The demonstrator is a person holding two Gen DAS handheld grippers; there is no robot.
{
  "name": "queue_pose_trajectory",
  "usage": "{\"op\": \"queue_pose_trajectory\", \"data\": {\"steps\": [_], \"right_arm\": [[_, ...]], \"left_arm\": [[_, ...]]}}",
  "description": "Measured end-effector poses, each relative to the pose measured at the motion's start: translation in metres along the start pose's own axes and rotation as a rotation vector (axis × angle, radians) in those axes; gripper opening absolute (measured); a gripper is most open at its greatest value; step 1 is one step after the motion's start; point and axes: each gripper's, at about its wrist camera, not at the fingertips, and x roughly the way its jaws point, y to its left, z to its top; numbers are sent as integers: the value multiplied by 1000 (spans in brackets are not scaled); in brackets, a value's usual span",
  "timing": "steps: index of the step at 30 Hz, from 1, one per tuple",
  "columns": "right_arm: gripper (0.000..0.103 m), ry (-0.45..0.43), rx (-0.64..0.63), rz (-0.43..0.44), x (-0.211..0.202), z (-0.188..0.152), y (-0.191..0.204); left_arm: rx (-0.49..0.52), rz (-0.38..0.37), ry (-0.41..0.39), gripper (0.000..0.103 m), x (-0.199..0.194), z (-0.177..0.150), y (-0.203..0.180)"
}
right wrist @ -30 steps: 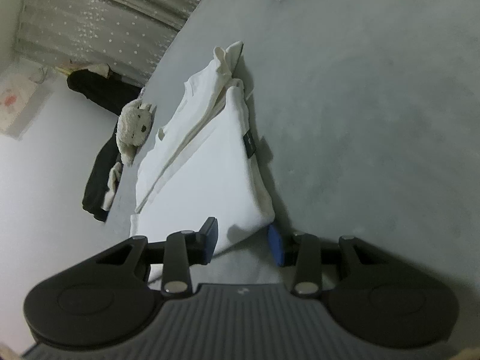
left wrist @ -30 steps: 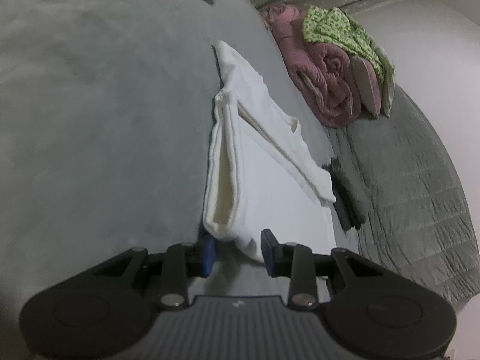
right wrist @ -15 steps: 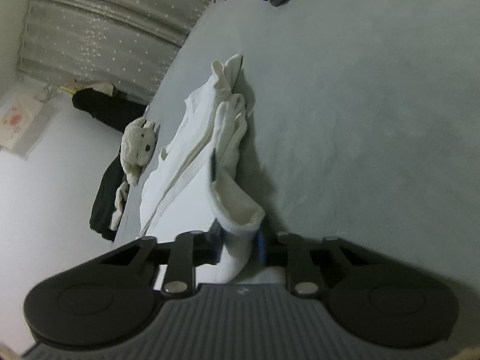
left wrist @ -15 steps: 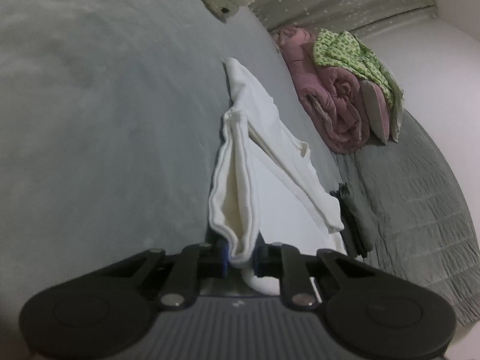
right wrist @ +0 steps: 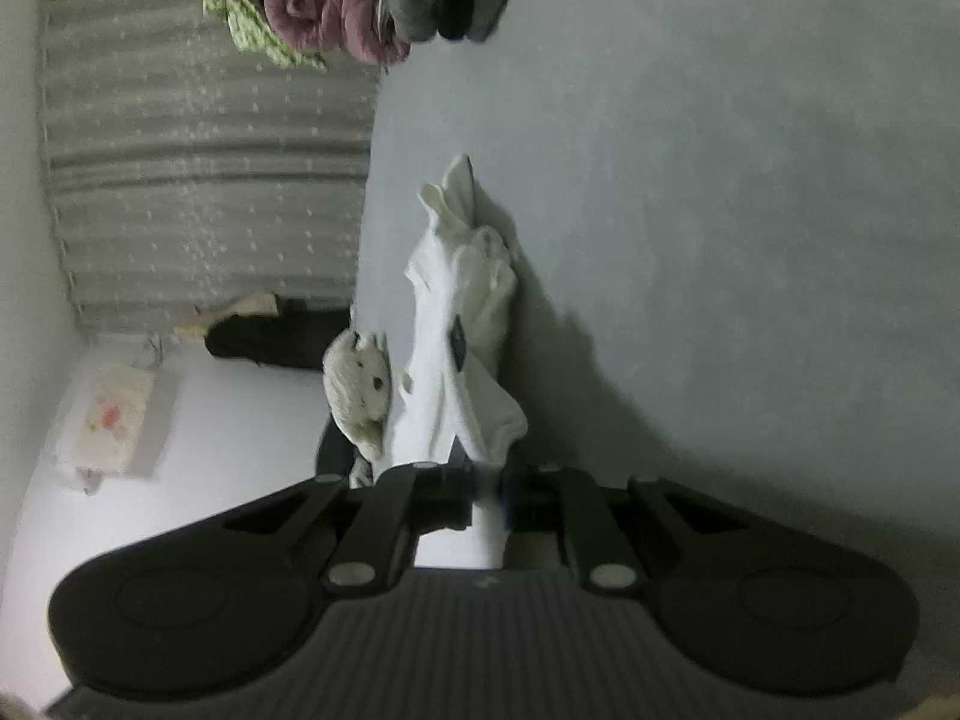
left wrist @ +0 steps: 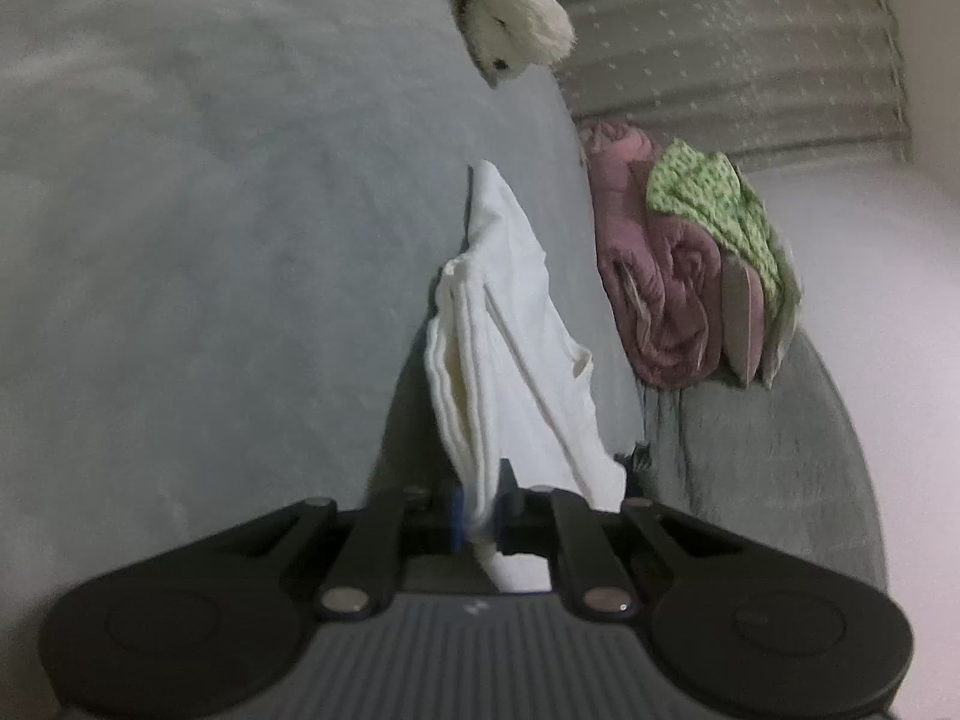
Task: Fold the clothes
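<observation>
A white garment [left wrist: 510, 360] lies partly folded on the grey bed [left wrist: 210, 240], one end lifted off the sheet. My left gripper [left wrist: 480, 510] is shut on its folded near corner, and the cloth rises taut from the blue pads. In the right wrist view the same white garment [right wrist: 468, 360], with a small dark label, bunches up from my right gripper [right wrist: 486, 486]. That gripper's jaws are closing with the opposite corner pinched between them. Both views are rolled to the side.
A cream plush toy [left wrist: 510, 30] sits at the bed's far edge. A rolled pink quilt [left wrist: 660, 288] and green patterned cloth [left wrist: 720, 210] rest on a grey quilt [left wrist: 780, 450]. Beside the plush toy [right wrist: 360, 384] lies a black garment [right wrist: 270, 342], near the curtain [right wrist: 210, 180].
Both grippers went from open around the garment's corners to shut on them. Both rolled, and the held corners lifted off the bed, bunching the cloth.
</observation>
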Motion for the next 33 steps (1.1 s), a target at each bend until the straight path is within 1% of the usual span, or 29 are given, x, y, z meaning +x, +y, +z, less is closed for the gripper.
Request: {"op": "queue_pose_trajectory", "data": {"steps": [3,6,11,15,20,28,33], "right_arm": [[11,-21,32,14,-8,-3,3],[11,-51,54,34,-14,-11,8],[11,-74,74,45,-10,-20,18],[11,-76,81,48,-15,-25,23],[11,-65,81,47,-26,-35,28],[11,-60,125,60,-57,-57,20],[11,-55,131,73,-68,-62,26]], "left_arm": [[-49,-19,-10,9,-3,-5,-3],[-74,-25,-16,9,-9,-11,-7],[-81,-29,-31,9,-24,-20,-12],[-116,-24,-30,9,-43,-31,-7],[-140,-25,-33,9,-74,-54,-3],[-151,-13,-45,9,-127,-97,-6],[-186,-27,-54,9,-145,-115,-8]]}}
